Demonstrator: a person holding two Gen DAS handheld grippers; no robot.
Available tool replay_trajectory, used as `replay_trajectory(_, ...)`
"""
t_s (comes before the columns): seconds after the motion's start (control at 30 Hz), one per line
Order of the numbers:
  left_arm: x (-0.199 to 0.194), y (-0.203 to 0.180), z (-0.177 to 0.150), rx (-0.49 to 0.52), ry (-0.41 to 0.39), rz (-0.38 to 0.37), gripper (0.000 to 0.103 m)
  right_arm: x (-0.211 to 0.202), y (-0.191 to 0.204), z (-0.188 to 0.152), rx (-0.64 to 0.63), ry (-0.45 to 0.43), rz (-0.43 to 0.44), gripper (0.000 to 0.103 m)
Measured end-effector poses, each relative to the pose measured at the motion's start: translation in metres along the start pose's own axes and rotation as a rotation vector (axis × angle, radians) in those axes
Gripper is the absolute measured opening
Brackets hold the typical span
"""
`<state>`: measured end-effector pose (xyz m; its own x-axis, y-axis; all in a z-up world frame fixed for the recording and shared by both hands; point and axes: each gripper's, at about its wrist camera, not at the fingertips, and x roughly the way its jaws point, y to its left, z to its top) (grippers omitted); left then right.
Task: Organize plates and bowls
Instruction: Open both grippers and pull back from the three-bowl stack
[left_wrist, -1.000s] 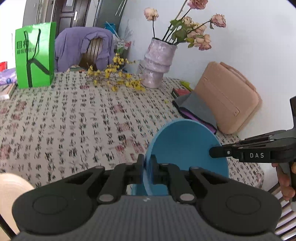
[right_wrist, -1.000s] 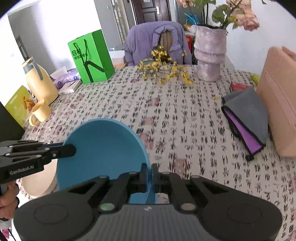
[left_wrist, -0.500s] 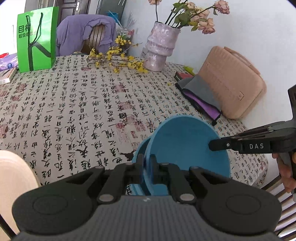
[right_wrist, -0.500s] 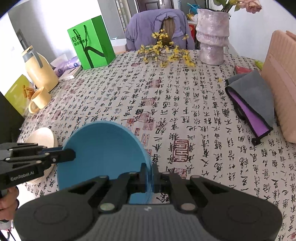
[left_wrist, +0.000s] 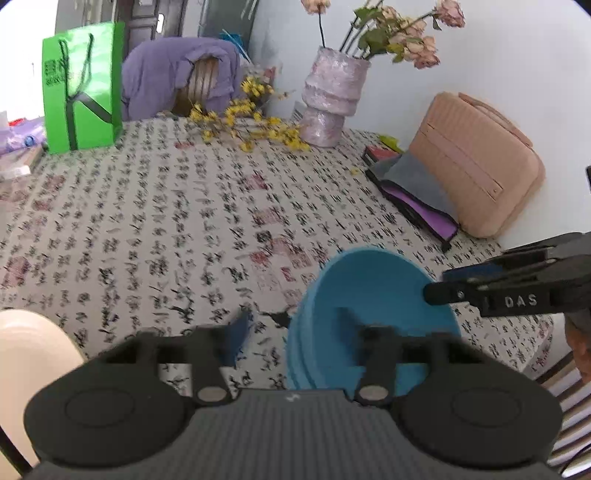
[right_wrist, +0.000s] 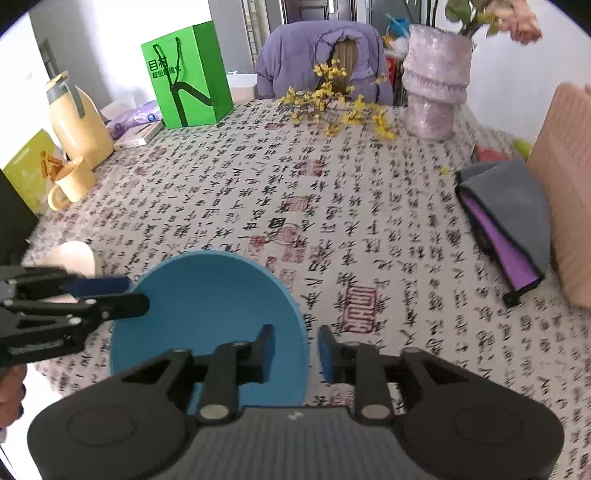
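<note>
- Blue bowls (left_wrist: 373, 295) sit stacked at the near edge of the surface (right_wrist: 332, 192); from the left wrist view you can see a few rims nested together.
- Left tongs (left_wrist: 291, 332) are spread wide, one finger outside the stack, the other over the inside, not pinching anything.
- Right tongs (right_wrist: 295, 347) are apart too, straddling the bowl rim on its right side with gaps showing.
- Cream bowl (right_wrist: 75, 256) sits off to the left of the blue ones.
- Far side: green bag (right_wrist: 188, 74), vase (right_wrist: 436, 85); pink case (left_wrist: 476, 166) on the right.
</note>
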<state>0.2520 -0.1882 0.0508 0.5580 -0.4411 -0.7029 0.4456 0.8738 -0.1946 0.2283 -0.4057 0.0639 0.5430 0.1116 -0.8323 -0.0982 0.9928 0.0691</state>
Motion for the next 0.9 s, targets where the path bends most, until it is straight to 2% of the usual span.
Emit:
replay_trajectory(0.07, -0.005, 0.001, -0.001, 0.022, -0.020, 0.021, 0.065, -0.007, 0.004, -0.001, -0.023, -0.034, -0.036, 0.058)
replay_trajectory(0.1, -0.008, 0.002, -0.001, 0.024, -0.029, 0.022, 0.072, -0.011, 0.004, -0.001, -0.029, -0.051, -0.048, 0.062)
replay_trajectory(0.23, -0.021, 0.008, -0.005, 0.029, -0.082, 0.053, 0.083, -0.026, 0.010, -0.004, -0.032, -0.116, -0.044, 0.069)
replay_trajectory(0.3, -0.027, 0.009, -0.008, 0.027, -0.106, 0.068, 0.093, -0.032, 0.016, -0.006, -0.033, -0.151, -0.054, 0.083)
replay_trajectory(0.37, -0.034, 0.009, -0.012, 0.035, -0.143, 0.099, 0.099, -0.039, 0.025, -0.011, -0.046, -0.201, -0.070, 0.088)
replay_trajectory(0.47, -0.047, 0.009, -0.020, 0.061, -0.207, 0.148, 0.103, -0.046, 0.038, -0.020, -0.063, -0.255, -0.094, 0.092)
replay_trajectory(0.6, -0.067, 0.012, -0.035, 0.061, -0.284, 0.196, 0.103, -0.052, 0.057, -0.038, -0.073, -0.328, -0.092, 0.096)
replay_trajectory(0.9, -0.126, 0.025, -0.100, 0.057, -0.389, 0.322, 0.103, -0.083, 0.105, -0.101, -0.044, -0.523, -0.072, 0.098)
